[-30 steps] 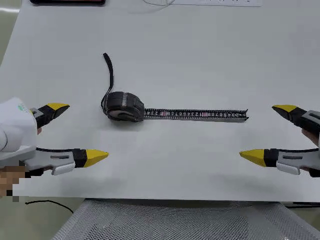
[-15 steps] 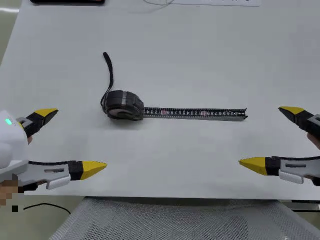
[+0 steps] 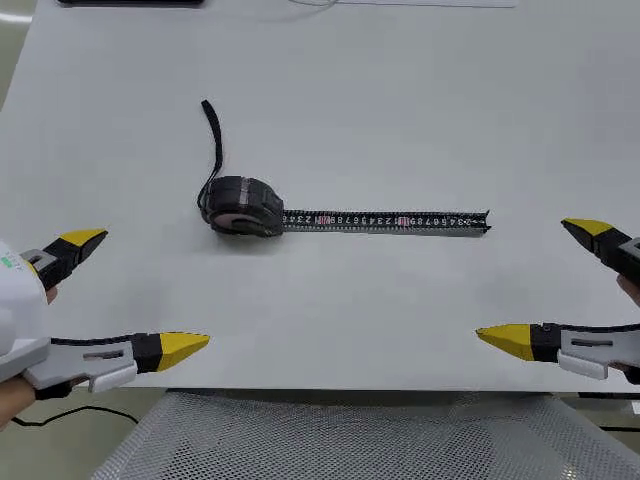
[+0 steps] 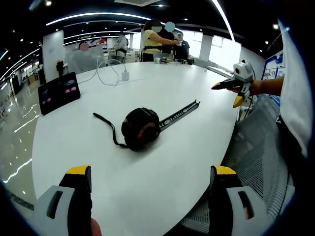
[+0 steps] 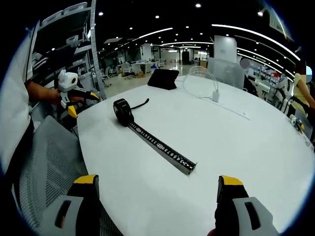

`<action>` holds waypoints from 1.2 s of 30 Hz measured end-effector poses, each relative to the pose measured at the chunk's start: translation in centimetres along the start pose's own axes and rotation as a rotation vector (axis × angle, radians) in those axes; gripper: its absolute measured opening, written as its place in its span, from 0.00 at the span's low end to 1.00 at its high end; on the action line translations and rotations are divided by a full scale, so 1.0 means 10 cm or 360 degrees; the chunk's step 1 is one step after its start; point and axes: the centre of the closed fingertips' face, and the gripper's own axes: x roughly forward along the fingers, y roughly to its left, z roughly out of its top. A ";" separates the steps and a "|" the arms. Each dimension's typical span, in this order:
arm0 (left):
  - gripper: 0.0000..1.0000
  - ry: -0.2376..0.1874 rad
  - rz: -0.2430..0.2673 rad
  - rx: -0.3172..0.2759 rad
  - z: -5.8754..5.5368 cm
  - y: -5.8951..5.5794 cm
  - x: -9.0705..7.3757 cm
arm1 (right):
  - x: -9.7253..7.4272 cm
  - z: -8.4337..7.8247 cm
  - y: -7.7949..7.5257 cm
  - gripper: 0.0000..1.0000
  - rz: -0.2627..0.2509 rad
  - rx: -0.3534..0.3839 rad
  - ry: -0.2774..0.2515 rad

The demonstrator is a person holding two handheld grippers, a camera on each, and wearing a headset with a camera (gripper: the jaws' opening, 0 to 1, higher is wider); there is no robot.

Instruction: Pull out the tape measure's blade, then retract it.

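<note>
White tabletop [image 3: 420, 110] runs past the head view's top edge. Partly cut off at the frame's sides, the yellow-tipped left gripper [image 3: 156, 288] and yellow-tipped right gripper [image 3: 520, 278] hover with jaws spread wide, holding nothing. Between them, well apart from both, lies the black tape measure case [image 3: 240, 206], its dark numbered blade [image 3: 385, 221] drawn out flat toward the right gripper, figures too small to read. A thin black wrist strap [image 3: 213, 140] trails away.

The tape measure [image 3: 240, 206] lies on the table [image 3: 400, 90], its blade [image 3: 385, 221] extending rightward.
</note>
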 end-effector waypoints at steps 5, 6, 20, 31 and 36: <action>0.99 0.0006 0.0014 -0.0031 -0.04 0.01 -0.01 | -0.01 -0.03 0.02 0.99 -0.0006 0.0005 -0.0001; 0.99 0.0006 0.0017 -0.0027 -0.04 0.01 -0.01 | -0.02 -0.03 0.01 0.99 -0.0007 0.0007 -0.0001; 0.99 -0.0018 0.0015 -0.0037 0.03 0.00 -0.01 | -0.03 -0.03 -0.02 0.97 -0.0016 -0.0006 0.0005; 0.99 -0.0026 0.0013 -0.0051 0.04 -0.03 0.01 | -0.02 -0.05 0.01 0.97 -0.0009 0.0005 0.0009; 0.99 -0.0029 0.0014 -0.0053 0.04 -0.03 0.02 | -0.02 -0.05 0.02 0.97 -0.0008 0.0008 0.0005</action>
